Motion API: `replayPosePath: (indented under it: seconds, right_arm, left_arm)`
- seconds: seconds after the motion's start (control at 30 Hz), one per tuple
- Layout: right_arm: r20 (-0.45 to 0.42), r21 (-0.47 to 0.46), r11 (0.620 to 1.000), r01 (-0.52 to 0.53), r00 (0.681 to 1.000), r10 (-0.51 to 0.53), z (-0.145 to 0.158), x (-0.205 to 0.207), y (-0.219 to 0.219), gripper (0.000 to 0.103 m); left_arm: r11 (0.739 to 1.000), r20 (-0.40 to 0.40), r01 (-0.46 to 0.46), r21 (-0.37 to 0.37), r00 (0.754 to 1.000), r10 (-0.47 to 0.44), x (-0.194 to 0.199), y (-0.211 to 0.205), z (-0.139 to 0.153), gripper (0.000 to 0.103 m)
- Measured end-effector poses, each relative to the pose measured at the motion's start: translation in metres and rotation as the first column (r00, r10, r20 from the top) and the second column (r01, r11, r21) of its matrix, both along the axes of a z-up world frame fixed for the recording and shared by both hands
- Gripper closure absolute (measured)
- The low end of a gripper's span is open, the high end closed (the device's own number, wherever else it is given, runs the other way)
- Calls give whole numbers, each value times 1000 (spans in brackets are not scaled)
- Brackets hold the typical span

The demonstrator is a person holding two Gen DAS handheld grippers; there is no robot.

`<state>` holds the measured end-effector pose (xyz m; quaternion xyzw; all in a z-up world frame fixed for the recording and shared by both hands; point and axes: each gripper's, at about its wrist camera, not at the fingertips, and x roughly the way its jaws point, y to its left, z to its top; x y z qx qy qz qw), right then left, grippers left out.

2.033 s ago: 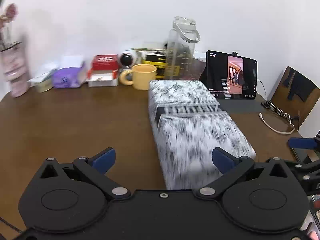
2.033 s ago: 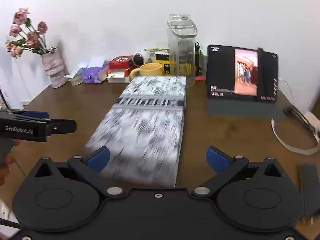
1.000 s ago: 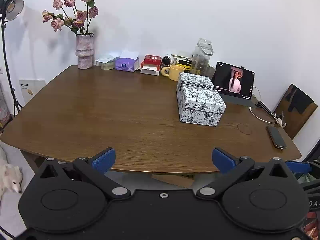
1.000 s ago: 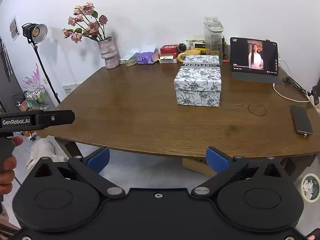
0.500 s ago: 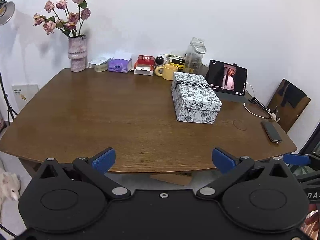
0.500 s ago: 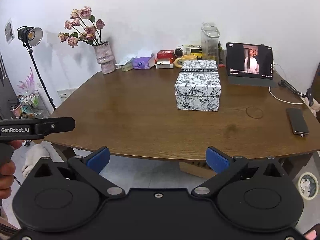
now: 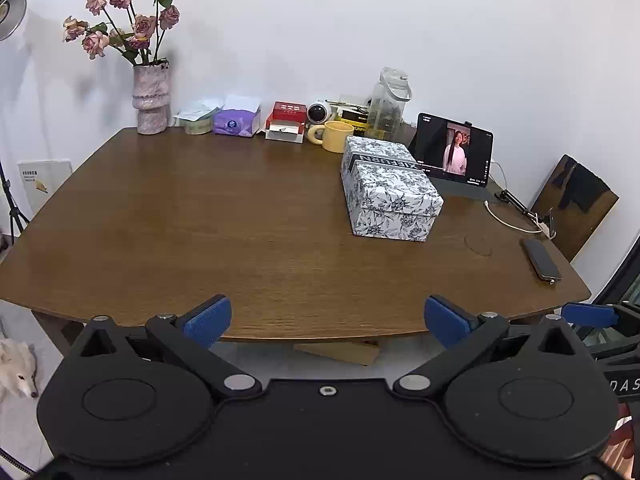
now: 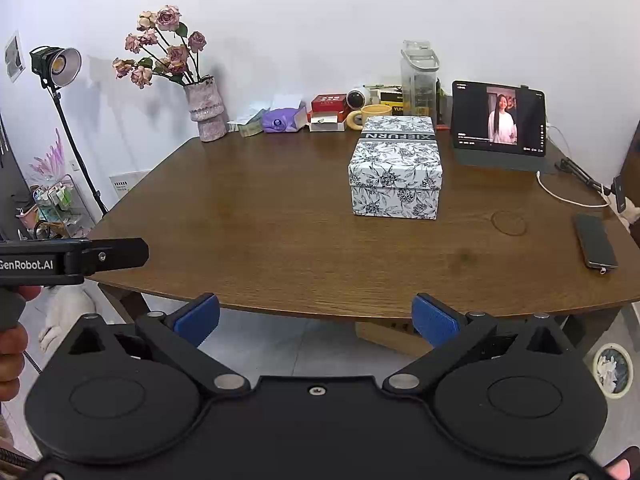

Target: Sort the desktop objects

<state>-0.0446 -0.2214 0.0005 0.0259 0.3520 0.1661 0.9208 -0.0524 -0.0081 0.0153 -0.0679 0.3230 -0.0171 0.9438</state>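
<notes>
Both grippers hang level off the near edge of the wooden table (image 7: pixel 248 216), pointing across it toward the wall. The left gripper (image 7: pixel 327 317) has its blue pads spread wide with nothing between them; the right gripper (image 8: pixel 315 314) is spread just as wide and also empty. In the right wrist view the left gripper shows as a black bar lettered "GenRobot.AI" at the left edge, held level, with the fingers of a hand (image 8: pixel 10 354) wrapped round its grip below. In the left wrist view a blue pad of the right gripper juts in at the right edge, level with the table's near rim.

The floral box (image 7: pixel 390 192), white with dark leaves and a grey lettered band across its lid, sits closed on the table, well apart from both grippers. Taking the box as landmark: a yellow mug (image 7: pixel 335 136) stands just behind it, a tablet (image 8: pixel 498 122) showing a video is propped beside it on the right, and a phone (image 8: pixel 595 246) lies flat farther right, nearer the table's edge. A vase of roses (image 8: pixel 202 106) stands far left of the box, at the wall.
</notes>
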Motion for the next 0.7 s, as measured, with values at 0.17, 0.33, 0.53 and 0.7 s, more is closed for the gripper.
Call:
replayPosePath:
  seconds: [0.17,0.33,0.53,0.7]
  right_arm:
    - [1,0,1000,-1,1000,1,1,1,1,0]
    - [15,3,1000,-3,1000,3,3,3,0,0]
    - [33,-2,1000,-7,999,7,6,3,1,0]
    - [34,4,1000,-4,999,4,5,4,0,0]
  left_arm:
    - [1000,-6,-2,-2,1000,2,0,2,0,0]
    - [1000,-12,0,4,1000,0,2,1,0,0]
    - [1000,-20,7,5,1000,-7,7,0,0,0]
    - [1000,-27,13,4,1000,-13,10,-1,-2,0]
